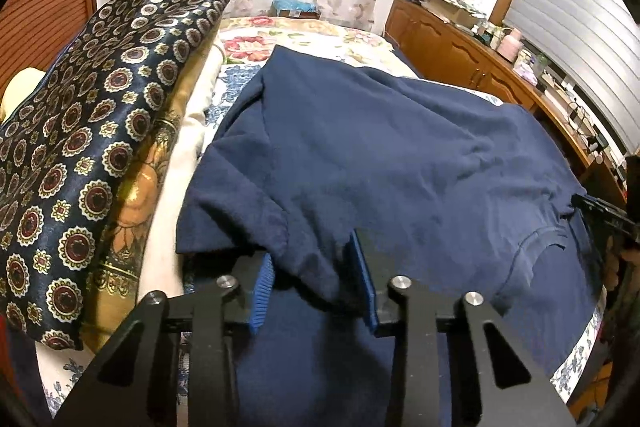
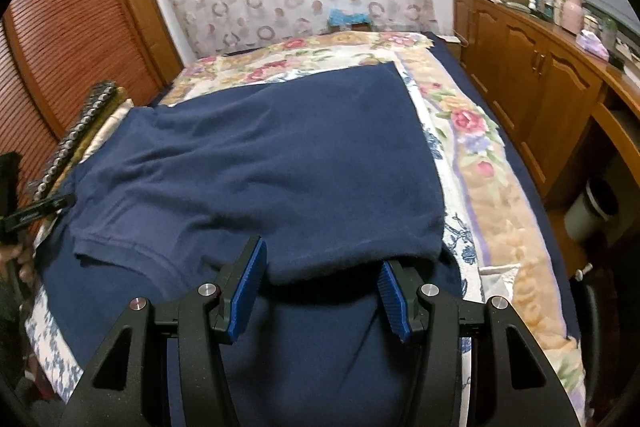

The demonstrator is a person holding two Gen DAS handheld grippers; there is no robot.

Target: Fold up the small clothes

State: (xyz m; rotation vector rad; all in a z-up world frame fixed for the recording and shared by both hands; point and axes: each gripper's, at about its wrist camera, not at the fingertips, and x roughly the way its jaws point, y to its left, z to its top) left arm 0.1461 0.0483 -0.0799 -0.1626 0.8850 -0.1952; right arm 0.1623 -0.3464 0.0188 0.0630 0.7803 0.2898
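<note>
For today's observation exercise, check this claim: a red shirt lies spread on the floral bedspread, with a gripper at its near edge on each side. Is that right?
Not quite: the shirt is navy blue, not red, as the right wrist view shows plainly. The rest holds: it lies spread on the floral bedspread, with the left gripper and the right gripper at its near edge.

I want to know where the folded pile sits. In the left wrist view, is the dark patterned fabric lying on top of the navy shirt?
No: the patterned fabric lies beside the navy shirt.
</note>
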